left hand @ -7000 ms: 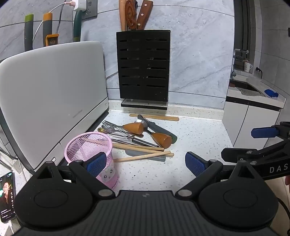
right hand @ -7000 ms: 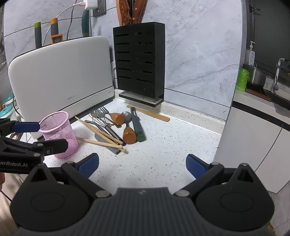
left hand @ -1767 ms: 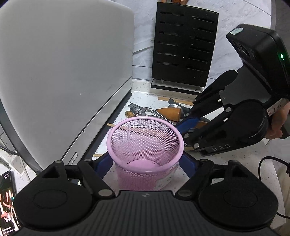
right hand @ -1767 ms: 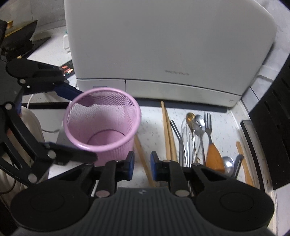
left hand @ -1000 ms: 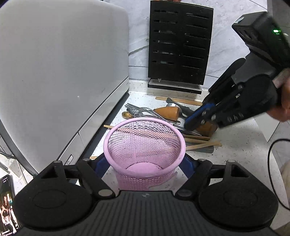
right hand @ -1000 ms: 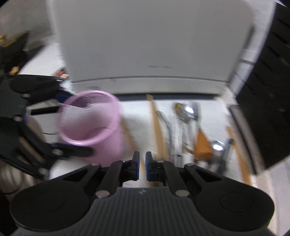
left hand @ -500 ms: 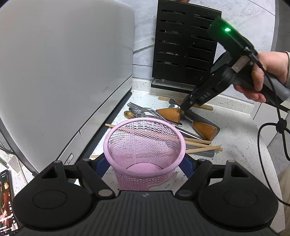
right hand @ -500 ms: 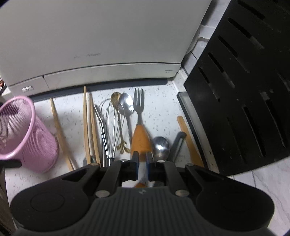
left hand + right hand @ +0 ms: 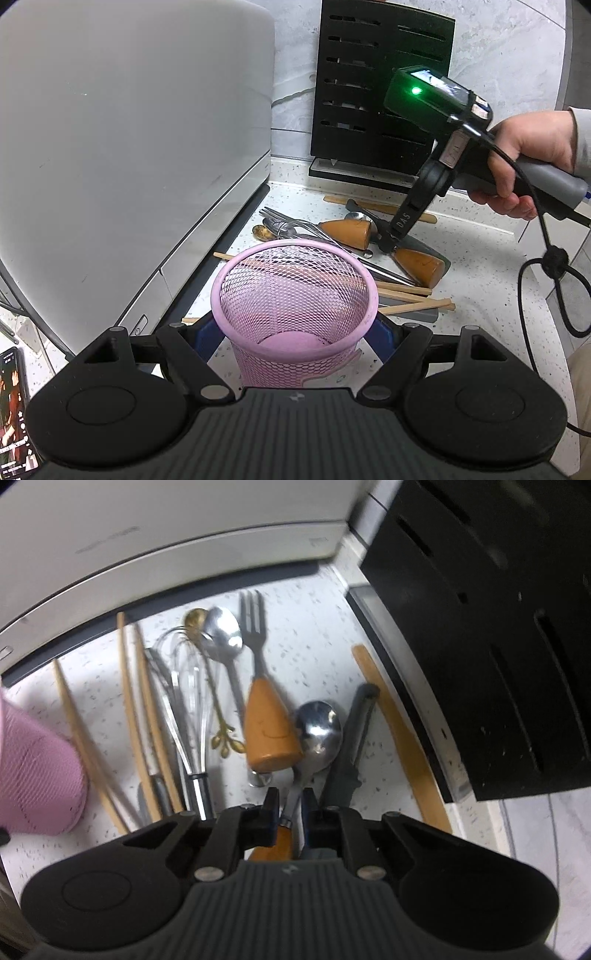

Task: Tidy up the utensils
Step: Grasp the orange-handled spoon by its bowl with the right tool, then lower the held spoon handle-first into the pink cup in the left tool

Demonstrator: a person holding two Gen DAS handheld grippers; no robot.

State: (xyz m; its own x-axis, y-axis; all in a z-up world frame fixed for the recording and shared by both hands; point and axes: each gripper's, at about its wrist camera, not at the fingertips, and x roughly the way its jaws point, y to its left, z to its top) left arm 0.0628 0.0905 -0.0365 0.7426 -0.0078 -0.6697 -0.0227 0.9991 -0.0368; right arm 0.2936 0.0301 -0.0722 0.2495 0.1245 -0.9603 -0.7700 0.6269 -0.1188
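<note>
My left gripper (image 9: 295,332) is shut on the pink mesh cup (image 9: 295,291), which stands upright on the counter. Beyond it lies a pile of utensils (image 9: 343,240). My right gripper (image 9: 290,808) is down in that pile, its jaws nearly closed around the neck of a spoon with an orange handle (image 9: 317,734). It also shows in the left wrist view (image 9: 388,243), tips at the pile. Beside the spoon lie an orange-handled fork (image 9: 266,709), a whisk (image 9: 184,709), a gold spoon (image 9: 207,664), a steel spoon (image 9: 225,638) and wooden chopsticks (image 9: 140,709).
A large white appliance (image 9: 129,147) stands at the left. A black slotted knife block (image 9: 376,92) stands against the back wall. A flat wooden stick (image 9: 399,734) lies along its base. A phone (image 9: 11,406) lies at the lower left. A cable (image 9: 554,266) hangs from the right gripper.
My right gripper has moved from beside the cup to the pile, come down and closed around the orange-handled spoon's neck. The left gripper has kept its hold on the cup.
</note>
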